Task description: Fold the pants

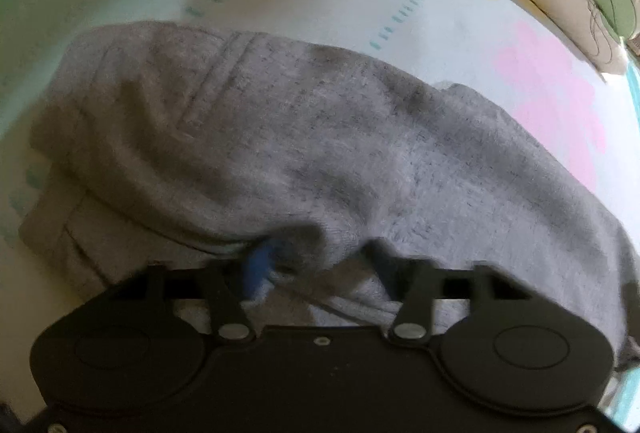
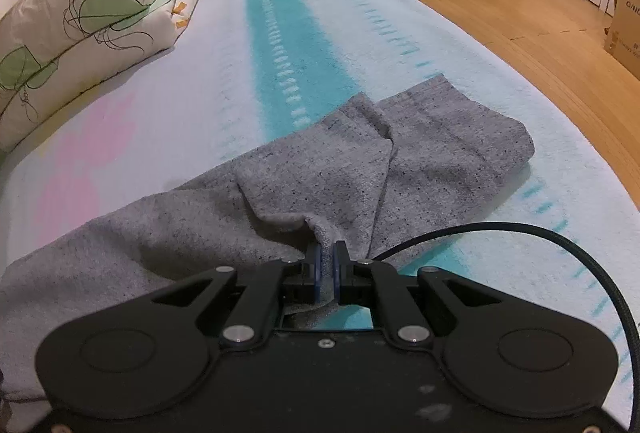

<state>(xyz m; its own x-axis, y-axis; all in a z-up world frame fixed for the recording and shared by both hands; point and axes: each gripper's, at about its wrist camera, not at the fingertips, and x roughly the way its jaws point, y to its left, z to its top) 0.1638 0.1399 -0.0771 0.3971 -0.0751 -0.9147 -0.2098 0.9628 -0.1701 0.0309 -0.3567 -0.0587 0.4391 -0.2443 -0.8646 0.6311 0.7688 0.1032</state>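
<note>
Now the grey pants (image 2: 320,169) lie spread on the bed (image 2: 200,81), their legs reaching far and right across its teal stripe. Right claw (image 2: 326,265) is pressed together, pinching a raised fold at the near edge. Left claw (image 1: 316,257) is sunk in fabric with cloth bunched between its partly spread fingers; blur hides whether they grip. A floral quilt (image 2: 80,13) sits far left.
</note>
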